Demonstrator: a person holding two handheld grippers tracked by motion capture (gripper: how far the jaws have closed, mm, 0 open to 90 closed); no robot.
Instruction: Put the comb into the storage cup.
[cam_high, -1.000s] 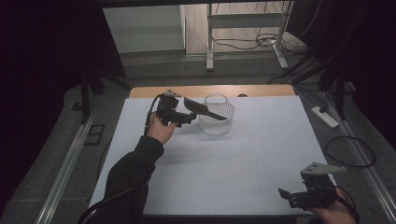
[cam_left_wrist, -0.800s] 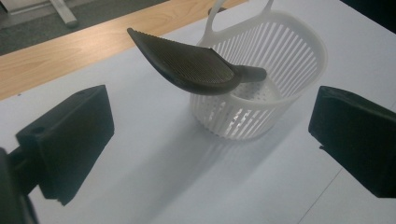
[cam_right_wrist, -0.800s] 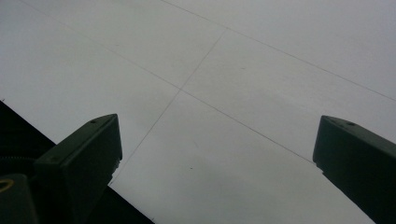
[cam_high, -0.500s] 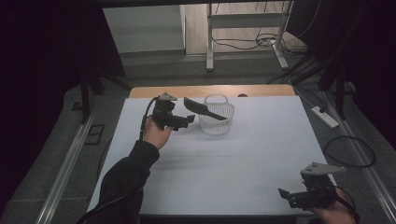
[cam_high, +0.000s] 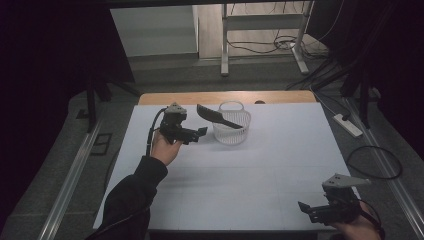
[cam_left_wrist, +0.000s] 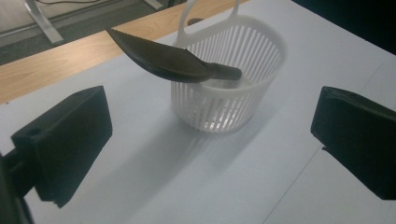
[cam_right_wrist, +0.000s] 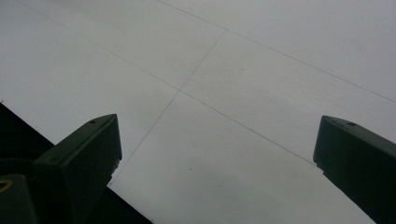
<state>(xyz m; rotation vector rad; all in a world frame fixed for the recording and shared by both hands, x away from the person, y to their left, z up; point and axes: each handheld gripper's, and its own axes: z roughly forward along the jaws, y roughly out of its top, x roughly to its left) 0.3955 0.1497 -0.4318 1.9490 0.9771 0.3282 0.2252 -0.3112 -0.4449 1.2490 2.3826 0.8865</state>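
The handle end of the black spatula (cam_left_wrist: 168, 63) drops inside the white slotted basket (cam_left_wrist: 233, 100), so how far down it reaches can't be made out behind the slats. The basket's loop handle is cut off by the top edge in the left gripper view. The person's right hand (cam_high: 361, 229) runs off the bottom edge of the high view.

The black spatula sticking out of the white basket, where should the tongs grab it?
Probably at the broad blade of the black spatula, which juts up and out over the rim of the white basket on the side facing the left tongs. Its handle end lies down inside the basket, harder to reach. The open left tongs could come straight in from that side and close across the blade's flat faces.
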